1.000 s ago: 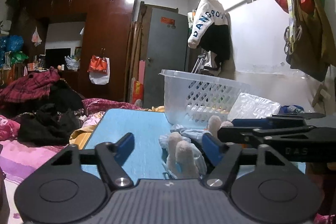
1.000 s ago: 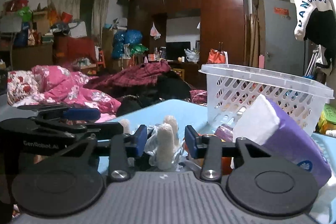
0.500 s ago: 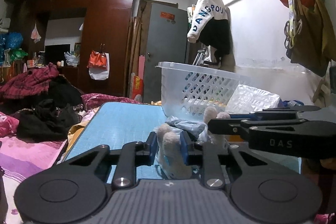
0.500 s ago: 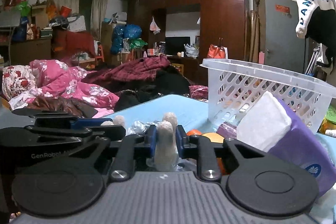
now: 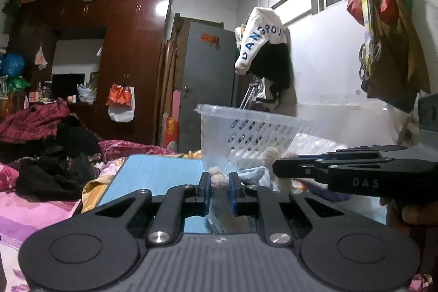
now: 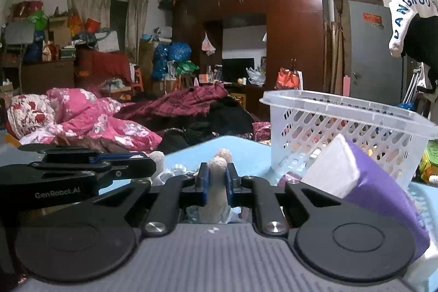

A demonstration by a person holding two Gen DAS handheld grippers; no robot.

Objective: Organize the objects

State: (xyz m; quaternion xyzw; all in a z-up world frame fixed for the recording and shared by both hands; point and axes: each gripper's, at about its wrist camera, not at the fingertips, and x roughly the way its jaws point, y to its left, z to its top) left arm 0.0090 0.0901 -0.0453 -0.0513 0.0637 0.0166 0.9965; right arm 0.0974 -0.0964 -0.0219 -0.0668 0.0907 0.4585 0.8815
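A: Gripping confirmed on both sides. The left tool (image 5: pixel 219 189) has its blue pads pressed onto a fuzzy beige limb of the plush toy (image 5: pixel 219 181); the right tool (image 6: pixel 217 184) pinches another limb of the same toy, standing upright between its pads. The toy lies near the front of the blue table (image 5: pixel 161 173), a pale blue cloth part bunched between the two tools.

B: Where is the basket?

A: The white basket (image 6: pixel 342 125) stands just behind and to the right of the toy, on the far right of the table. A purple tissue pack (image 6: pixel 383 190) leans near it on the right.

B: Step in hand?

A: In my judgement, the pick-up: both grips are set, the toy not visibly raised. The next move calls for lifting both tools together, keeping the limbs level, clearing the basket rim and releasing inside. Uneven lifting could stretch or drop the soft toy.
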